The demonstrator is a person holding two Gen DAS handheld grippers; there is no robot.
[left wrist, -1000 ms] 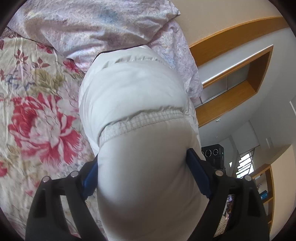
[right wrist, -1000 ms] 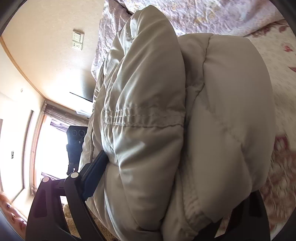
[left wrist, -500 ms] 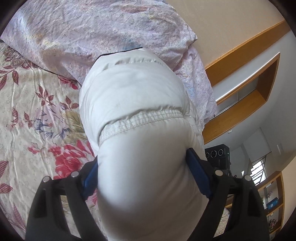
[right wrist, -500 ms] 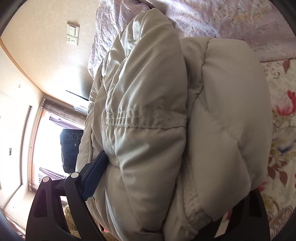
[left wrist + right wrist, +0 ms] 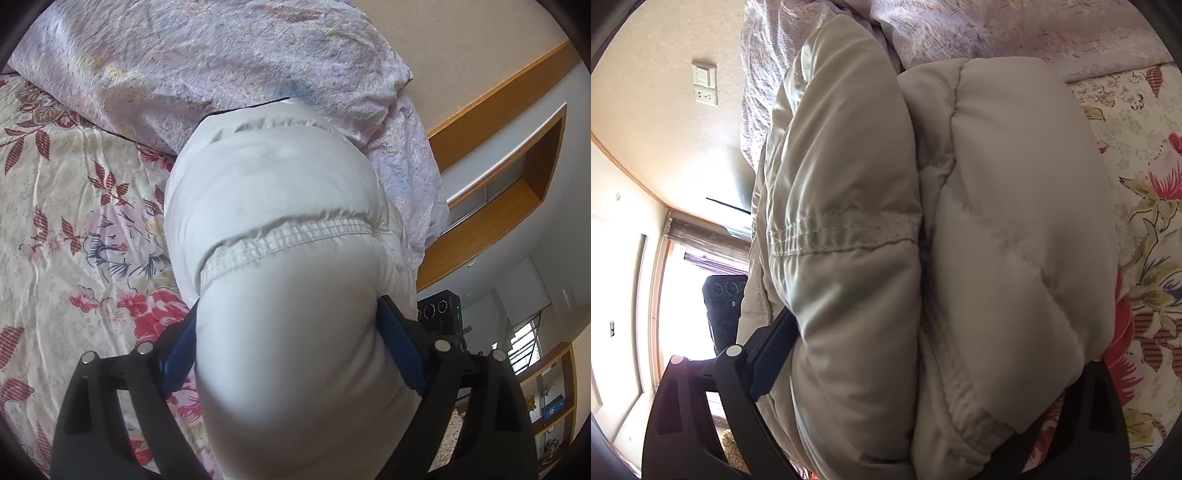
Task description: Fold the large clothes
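Jacket, a puffy pale bundle, hangs between both tongs above the flowered bed, its far end near the lilac pillow. Slippery padding could spring out and undo the fold, since both jaws have just been opening. Left tongs and right tongs stand wide, each pressing on thick jacket folds.

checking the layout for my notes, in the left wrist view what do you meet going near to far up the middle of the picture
left tongs at the bottom → padded pale jacket between them, its stitched band across the middle → lilac pillow → beige wall
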